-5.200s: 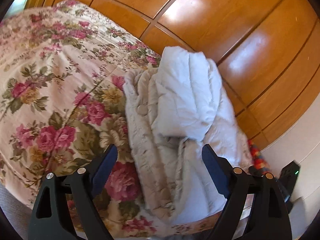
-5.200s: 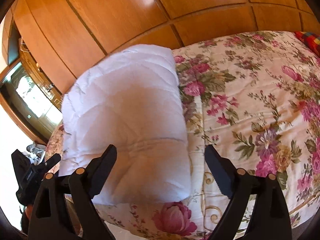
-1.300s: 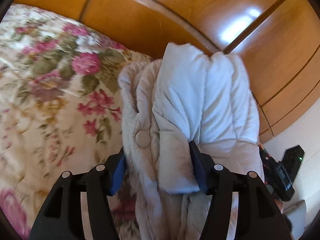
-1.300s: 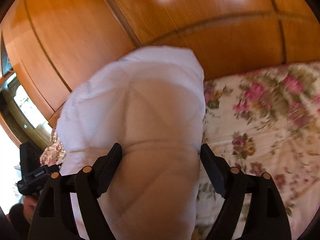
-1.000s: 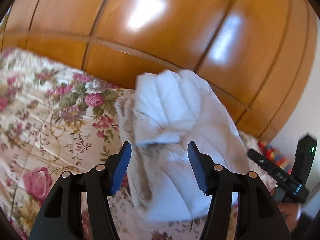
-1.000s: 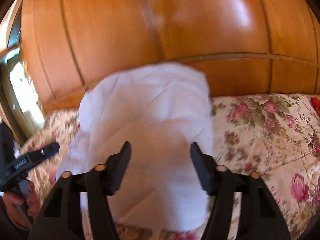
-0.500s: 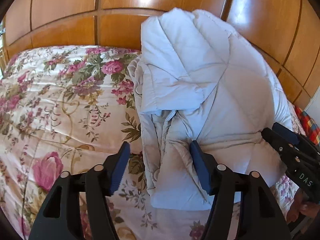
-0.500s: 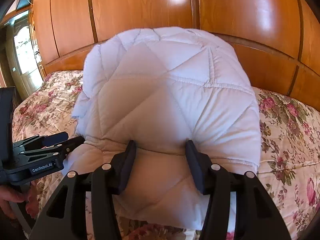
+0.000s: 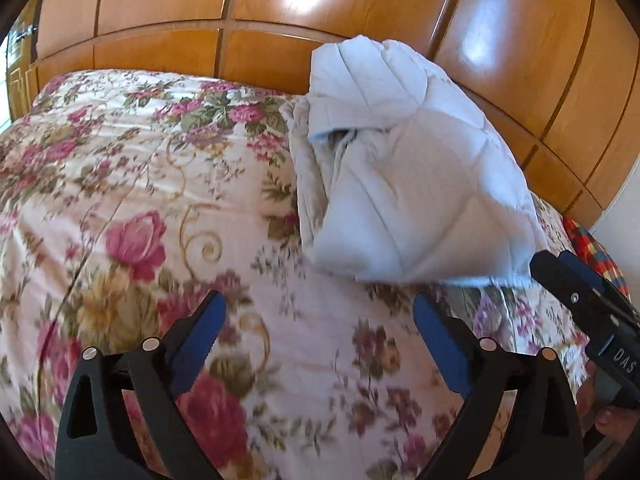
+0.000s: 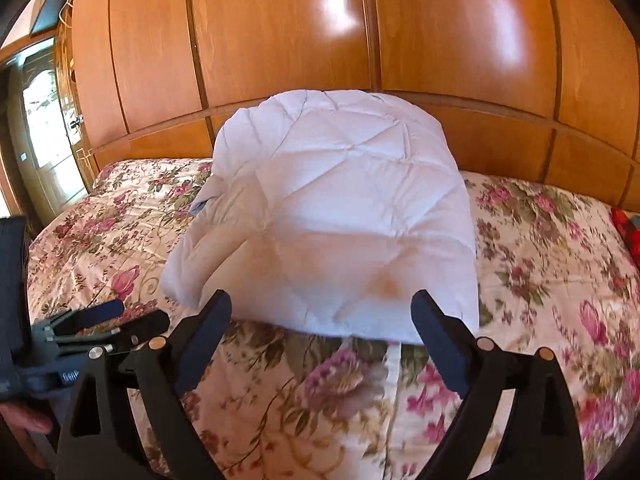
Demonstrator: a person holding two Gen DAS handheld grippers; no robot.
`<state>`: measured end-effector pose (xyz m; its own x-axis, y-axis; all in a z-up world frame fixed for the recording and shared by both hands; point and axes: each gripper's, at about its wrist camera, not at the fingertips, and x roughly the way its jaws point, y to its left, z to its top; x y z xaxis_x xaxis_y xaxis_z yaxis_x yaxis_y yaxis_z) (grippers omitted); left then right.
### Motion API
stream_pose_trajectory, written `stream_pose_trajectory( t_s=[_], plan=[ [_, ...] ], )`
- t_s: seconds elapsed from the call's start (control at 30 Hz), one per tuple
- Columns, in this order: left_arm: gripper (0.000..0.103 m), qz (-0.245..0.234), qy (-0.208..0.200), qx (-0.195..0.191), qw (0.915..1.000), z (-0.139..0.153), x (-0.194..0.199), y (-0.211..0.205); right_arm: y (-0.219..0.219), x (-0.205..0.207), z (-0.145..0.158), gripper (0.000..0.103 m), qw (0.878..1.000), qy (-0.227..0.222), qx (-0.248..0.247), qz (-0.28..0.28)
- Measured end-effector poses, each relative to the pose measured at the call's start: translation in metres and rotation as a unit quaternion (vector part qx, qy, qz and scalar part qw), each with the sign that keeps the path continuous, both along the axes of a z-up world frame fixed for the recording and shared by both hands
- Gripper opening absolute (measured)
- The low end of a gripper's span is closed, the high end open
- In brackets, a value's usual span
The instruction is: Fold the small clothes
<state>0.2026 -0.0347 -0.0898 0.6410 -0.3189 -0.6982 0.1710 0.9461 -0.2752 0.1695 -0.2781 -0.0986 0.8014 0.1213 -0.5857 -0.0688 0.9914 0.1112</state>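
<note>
White quilted padding, folded into a thick bundle, is what the task turns on: the small white jacket [image 10: 340, 216] lies on the floral bedspread [image 9: 132, 208], close to the wooden headboard [image 10: 280, 40] behind it. Both grippers sit on the near side of the jacket, away from the headboard. The left gripper [image 9: 320, 336] has its jaws opening with only bedspread between them, and the jacket lies beyond its tips. The right gripper [image 10: 322, 332] is likewise opening, its blue pads [image 10: 438, 336] just short of the jacket's near edge and not pressing on it. The likeliest trouble is the bundle undoing itself: puffy filling tends to spring back, and on the side toward the left gripper a loose flap already gapes over the inner layers. The soft, uneven bedspread beneath could also let it tip. A careless pass by either open jaw could catch the near hem and drag a layer out.
</note>
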Motion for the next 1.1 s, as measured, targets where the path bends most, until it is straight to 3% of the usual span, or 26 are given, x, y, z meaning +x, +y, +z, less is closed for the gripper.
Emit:
stream_pose_trajectory(
  t_s=[0.5,0.63,0.83,1.1],
  plan=[
    [0.099,0.026,-0.066,0.045,0.9965,0.022,-0.051,-0.001,0.001,-0.047,0.000,0.101,1.000,0.007,-0.014,-0.020],
    [0.099,0.028,-0.072,0.066,0.9948,0.021,-0.063,-0.007,-0.003,-0.059,-0.005,0.101,0.999,0.015,-0.005,-0.032],
    [0.099,0.054,-0.058,0.060,0.9950,0.018,-0.074,-0.003,-0.008,-0.072,-0.011,0.101,0.998,0.025,-0.002,-0.051],
    [0.099,0.082,-0.072,0.120,0.9868,0.030,-0.089,-0.008,-0.019,-0.097,-0.001,0.101,0.997,0.017,0.009,-0.080]
  ],
)
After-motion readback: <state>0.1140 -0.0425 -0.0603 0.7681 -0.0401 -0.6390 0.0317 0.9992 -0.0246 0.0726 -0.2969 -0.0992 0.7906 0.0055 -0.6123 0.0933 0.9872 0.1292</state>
